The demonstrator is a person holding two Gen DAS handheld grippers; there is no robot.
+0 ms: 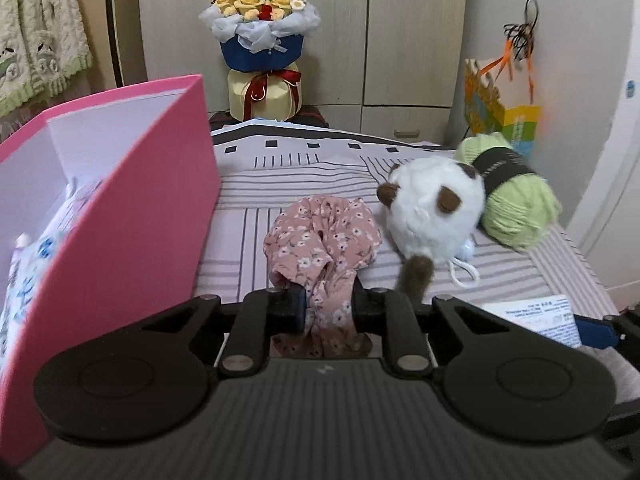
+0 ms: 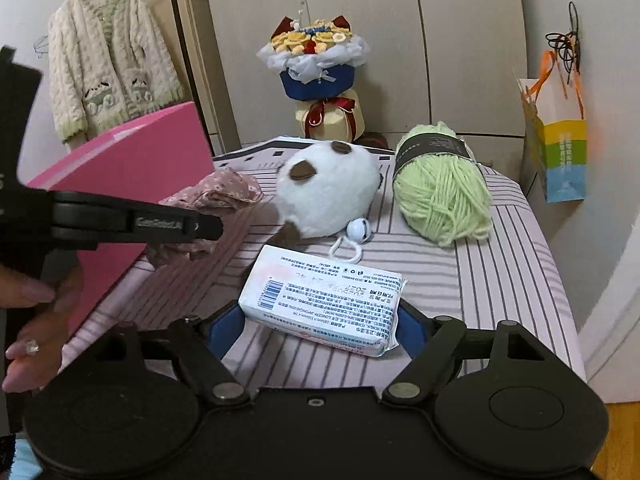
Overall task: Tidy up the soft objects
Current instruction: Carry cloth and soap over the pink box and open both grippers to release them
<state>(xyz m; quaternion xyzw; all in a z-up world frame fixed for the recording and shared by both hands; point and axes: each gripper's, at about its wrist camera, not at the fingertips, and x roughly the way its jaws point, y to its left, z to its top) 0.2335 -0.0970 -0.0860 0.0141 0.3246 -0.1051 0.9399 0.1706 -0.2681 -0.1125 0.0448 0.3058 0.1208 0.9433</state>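
Note:
My left gripper (image 1: 329,304) is shut on a pink floral cloth (image 1: 320,236), which bunches on the striped table (image 1: 500,276) beside the pink box (image 1: 132,220). The cloth also shows in the right wrist view (image 2: 218,192). My right gripper (image 2: 320,320) stands around a white tissue pack (image 2: 324,304), its blue pads (image 2: 226,326) at the pack's two ends. A white plush toy (image 1: 434,210) with brown ears lies in the middle; it also shows in the right wrist view (image 2: 330,196). A green yarn ball (image 2: 442,188) lies to its right.
The open pink box (image 2: 132,168) holds blue-patterned items (image 1: 28,264) on the left. A flower bouquet (image 1: 262,52) stands behind the table by the wardrobe. A paper bag (image 2: 558,148) hangs at right. A knit cardigan (image 2: 112,64) hangs at left.

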